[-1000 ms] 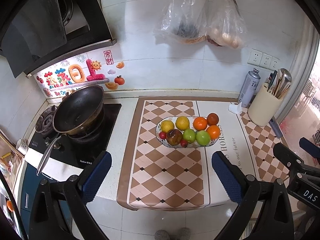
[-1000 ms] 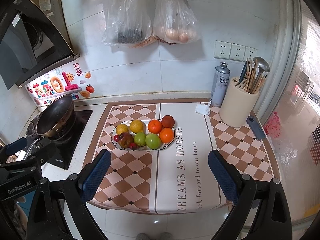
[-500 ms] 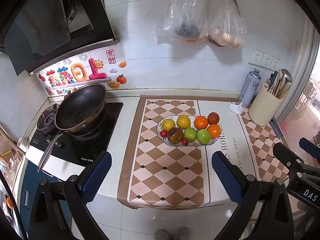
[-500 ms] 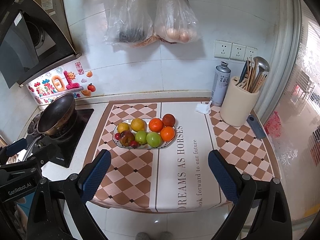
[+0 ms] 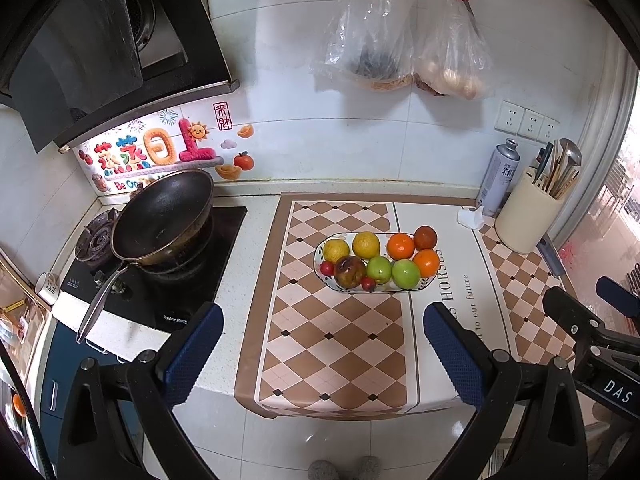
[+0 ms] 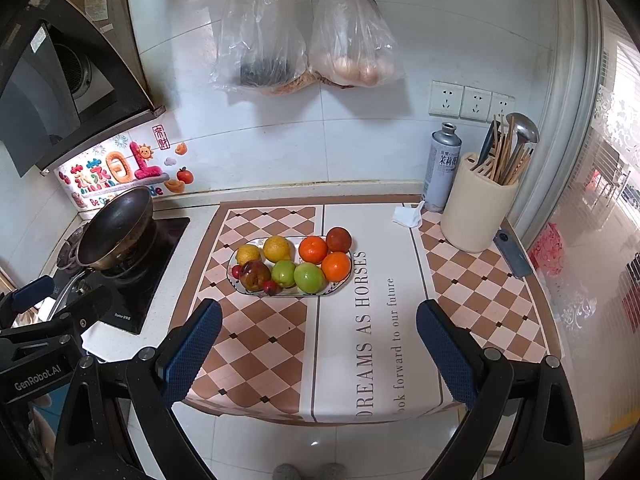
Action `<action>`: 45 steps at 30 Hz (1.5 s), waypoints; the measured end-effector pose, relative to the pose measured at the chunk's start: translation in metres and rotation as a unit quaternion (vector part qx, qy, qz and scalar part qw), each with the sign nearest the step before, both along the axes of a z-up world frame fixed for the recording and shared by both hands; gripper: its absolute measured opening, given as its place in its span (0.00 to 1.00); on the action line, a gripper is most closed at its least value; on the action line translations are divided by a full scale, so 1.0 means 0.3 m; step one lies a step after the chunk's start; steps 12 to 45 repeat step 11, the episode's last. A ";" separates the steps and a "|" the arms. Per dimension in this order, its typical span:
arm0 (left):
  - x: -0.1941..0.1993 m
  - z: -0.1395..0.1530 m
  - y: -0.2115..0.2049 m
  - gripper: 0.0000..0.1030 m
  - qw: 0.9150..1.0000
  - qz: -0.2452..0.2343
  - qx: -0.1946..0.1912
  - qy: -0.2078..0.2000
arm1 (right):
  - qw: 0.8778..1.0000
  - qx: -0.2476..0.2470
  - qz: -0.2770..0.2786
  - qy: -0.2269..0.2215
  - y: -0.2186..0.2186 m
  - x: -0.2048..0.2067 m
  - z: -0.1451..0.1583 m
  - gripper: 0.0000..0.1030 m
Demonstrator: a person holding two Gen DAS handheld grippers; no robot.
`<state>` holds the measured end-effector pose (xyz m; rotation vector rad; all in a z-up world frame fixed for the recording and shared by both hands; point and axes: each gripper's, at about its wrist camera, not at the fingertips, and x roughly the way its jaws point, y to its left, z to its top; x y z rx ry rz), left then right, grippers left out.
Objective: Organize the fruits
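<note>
An oval white plate (image 5: 321, 277) (image 6: 340, 287) sits mid-counter on a checkered mat, piled with fruit: two yellow citrus (image 5: 365, 245), two oranges (image 5: 400, 246) (image 6: 313, 249), two green apples (image 5: 405, 274) (image 6: 309, 277), a dark red fruit (image 5: 425, 237), a brownish pear (image 5: 349, 271) (image 6: 254, 275) and small red cherries (image 5: 327, 267). My left gripper (image 5: 320, 344) hovers open in front of the counter edge, nothing between its blue pads. My right gripper (image 6: 318, 340) is likewise open and empty, well short of the plate.
A black wok (image 5: 162, 216) rests on the stove at left. A cream utensil holder (image 6: 478, 212), spray can (image 6: 442, 166) and crumpled tissue (image 6: 408, 216) stand at back right. Two plastic bags (image 6: 304, 32) hang on the wall. A knife (image 6: 512, 254) lies at the right counter edge.
Both views have shifted slightly right and closer; the plate and fruit have not moved, and both grippers stay open.
</note>
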<state>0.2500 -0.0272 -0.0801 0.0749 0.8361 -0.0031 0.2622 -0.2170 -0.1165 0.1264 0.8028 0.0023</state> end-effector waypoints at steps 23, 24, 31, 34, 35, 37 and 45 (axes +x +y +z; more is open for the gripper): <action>-0.028 0.018 -0.014 1.00 1.000 0.001 -0.005 -0.010 | 1.000 0.001 0.001 0.001 0.006 -0.013 0.008 0.97; -0.028 0.018 -0.014 1.00 1.000 0.001 -0.005 -0.010 | 1.000 0.001 0.001 0.001 0.006 -0.013 0.008 0.97; -0.028 0.018 -0.014 1.00 1.000 0.001 -0.005 -0.010 | 1.000 0.001 0.001 0.001 0.006 -0.013 0.008 0.97; -0.028 0.018 -0.014 1.00 1.000 0.001 -0.005 -0.010 | 1.000 0.001 0.001 0.001 0.006 -0.013 0.008 0.97; -0.028 0.018 -0.014 1.00 1.000 0.001 -0.005 -0.010 | 1.000 0.001 0.001 0.001 0.006 -0.013 0.008 0.97; -0.028 0.018 -0.014 1.00 1.000 0.001 -0.005 -0.010 | 1.000 0.001 0.001 0.001 0.006 -0.013 0.008 0.97; -0.028 0.018 -0.014 1.00 1.000 0.001 -0.005 -0.010 | 1.000 0.001 0.001 0.001 0.006 -0.013 0.008 0.97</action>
